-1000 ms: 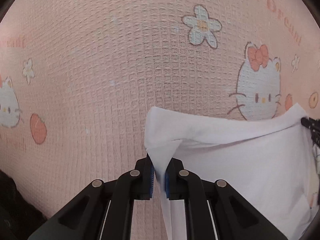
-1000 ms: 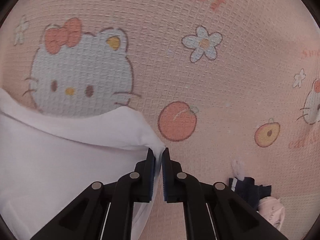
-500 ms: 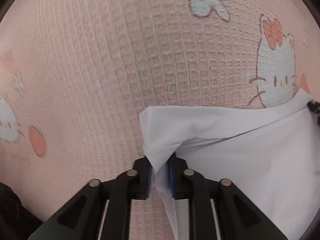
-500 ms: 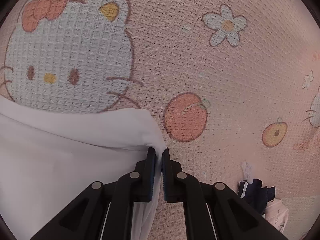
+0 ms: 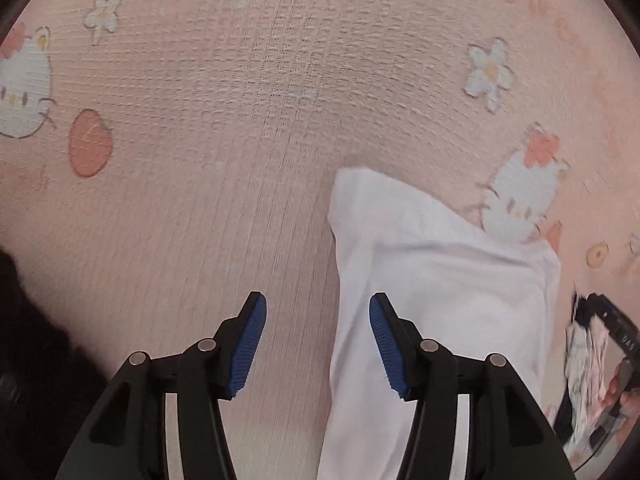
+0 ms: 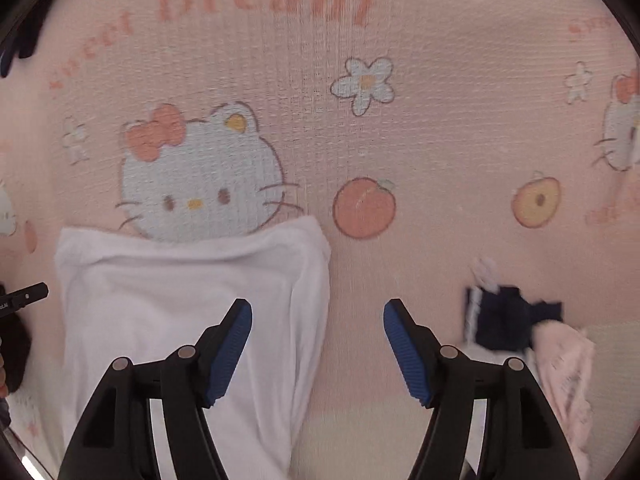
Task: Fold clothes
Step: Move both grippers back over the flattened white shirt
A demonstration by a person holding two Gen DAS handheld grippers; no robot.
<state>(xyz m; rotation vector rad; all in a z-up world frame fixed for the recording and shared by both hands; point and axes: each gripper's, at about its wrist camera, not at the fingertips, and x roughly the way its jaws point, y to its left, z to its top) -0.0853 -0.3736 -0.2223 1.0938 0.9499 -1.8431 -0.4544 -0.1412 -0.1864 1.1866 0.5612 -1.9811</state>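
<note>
A white garment (image 5: 436, 300) lies folded on the pink cartoon-print blanket (image 5: 224, 128). In the left wrist view my left gripper (image 5: 316, 320) hangs above the garment's left edge, its jaws opening, with no cloth pinched between the blue pads. The same white garment (image 6: 180, 312) fills the lower left of the right wrist view. My right gripper (image 6: 318, 324) hovers over its right edge, jaws opening, nothing gripped. The other gripper's tip (image 6: 24, 298) shows at the left border of the right wrist view.
A dark navy garment (image 6: 508, 324) and a pale pink printed one (image 6: 568, 380) lie bunched on the blanket to the right. A dark mass (image 5: 28, 352) sits at the lower left of the left wrist view. The right hand's gripper (image 5: 604, 364) appears at that view's right edge.
Both grippers have let go of the white garment's corners, opened wide and risen away. The garment now lies flat on the blanket.
</note>
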